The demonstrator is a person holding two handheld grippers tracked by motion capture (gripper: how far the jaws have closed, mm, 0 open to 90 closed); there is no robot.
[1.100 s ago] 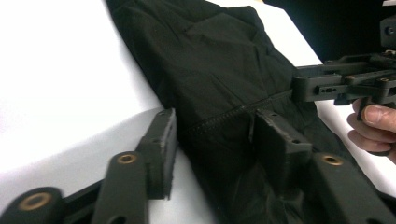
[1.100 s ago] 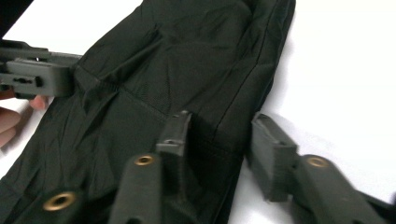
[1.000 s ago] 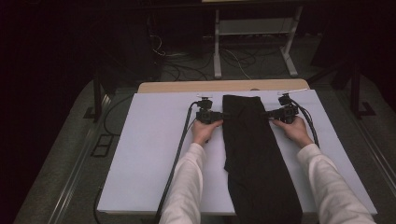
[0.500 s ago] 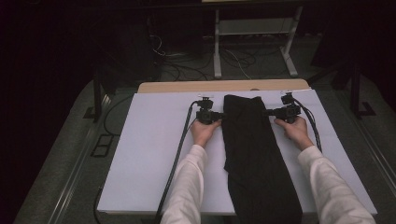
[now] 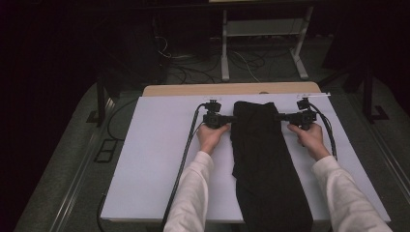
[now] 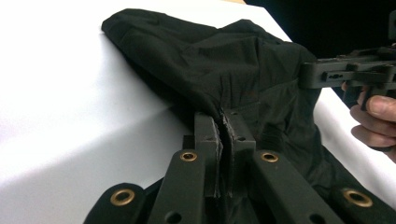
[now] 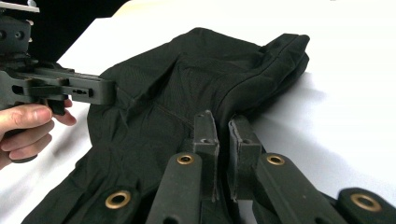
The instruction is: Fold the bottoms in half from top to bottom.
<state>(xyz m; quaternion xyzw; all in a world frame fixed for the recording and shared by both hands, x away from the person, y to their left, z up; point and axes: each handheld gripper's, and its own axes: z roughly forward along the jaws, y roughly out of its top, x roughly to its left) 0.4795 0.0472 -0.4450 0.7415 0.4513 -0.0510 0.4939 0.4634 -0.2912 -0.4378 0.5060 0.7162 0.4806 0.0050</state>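
High view: black trousers (image 5: 263, 159) lie lengthwise down the white table (image 5: 154, 159), long axis running away from me. My left gripper (image 5: 231, 118) and right gripper (image 5: 279, 116) pinch opposite edges near the far end, both clamped tight on cloth.

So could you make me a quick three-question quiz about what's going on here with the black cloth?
1. True or false: both grippers are shut on the black cloth.
2. The cloth lies on: A) a white table top, B) a wooden floor, C) a green mat?
3. Which edge of the cloth does the left gripper pinch, seen from the person's side?

Key:
1. True. The left gripper and the right gripper each clamp a fold of cloth.
2. A, the white table.
3. Its left edge, near the far end; the right gripper takes the opposite edge.
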